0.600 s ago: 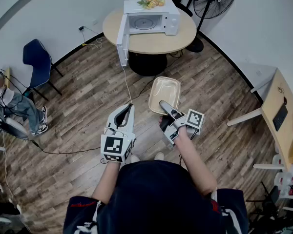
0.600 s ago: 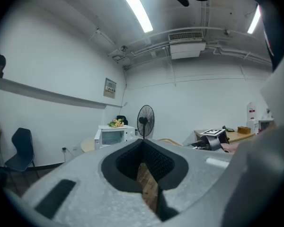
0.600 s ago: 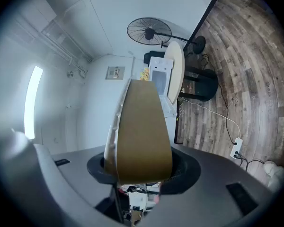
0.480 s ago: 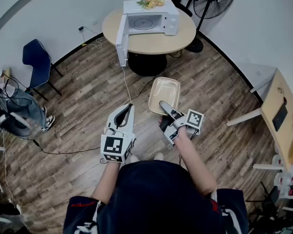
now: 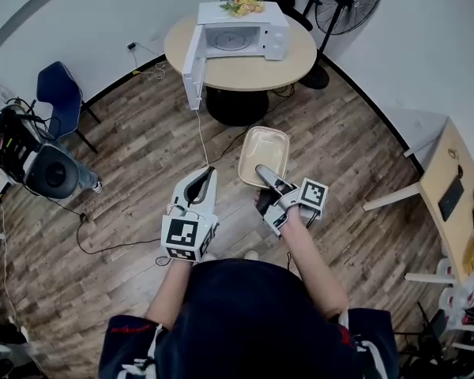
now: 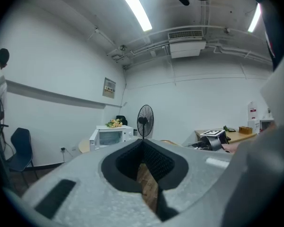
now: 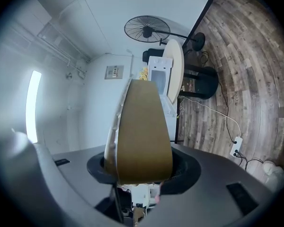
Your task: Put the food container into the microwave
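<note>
Change: almost none; the beige oblong plastic food container stays clamped in the right hand-held gripper, mid-air | left hand-held gripper clenched, empty | open white microwave on the round table is well apart, so the carry remains.

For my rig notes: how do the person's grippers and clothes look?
The left gripper is light grey, the right gripper darker grey, both with black pads. Each carries a cube with black-and-white square markers. The person wears a dark short-sleeved top.
</note>
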A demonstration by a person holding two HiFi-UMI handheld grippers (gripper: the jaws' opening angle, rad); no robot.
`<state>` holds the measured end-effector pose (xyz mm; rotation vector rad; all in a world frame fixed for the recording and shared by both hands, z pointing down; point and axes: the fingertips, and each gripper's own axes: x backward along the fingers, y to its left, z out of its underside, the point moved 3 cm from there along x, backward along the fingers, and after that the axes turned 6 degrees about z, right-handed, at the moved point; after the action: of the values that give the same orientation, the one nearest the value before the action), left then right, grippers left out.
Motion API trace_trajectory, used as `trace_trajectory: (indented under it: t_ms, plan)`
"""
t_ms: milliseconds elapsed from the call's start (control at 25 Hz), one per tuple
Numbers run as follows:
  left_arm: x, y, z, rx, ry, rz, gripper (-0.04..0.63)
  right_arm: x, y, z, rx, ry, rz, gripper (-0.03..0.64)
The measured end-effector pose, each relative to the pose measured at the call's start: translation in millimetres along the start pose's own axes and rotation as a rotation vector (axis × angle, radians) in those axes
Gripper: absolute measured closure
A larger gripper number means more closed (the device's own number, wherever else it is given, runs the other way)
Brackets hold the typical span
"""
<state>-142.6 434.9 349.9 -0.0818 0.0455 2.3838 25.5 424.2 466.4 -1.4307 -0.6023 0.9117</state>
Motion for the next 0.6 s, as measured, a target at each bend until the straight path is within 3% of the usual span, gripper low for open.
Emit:
trace_trajectory:
  t_ms: [600]
  plan:
    - [-43,-49,14,-0.017,0.03,-0.01,0.577,34,-32,-46,-0.044,0.026,-0.007,0.413]
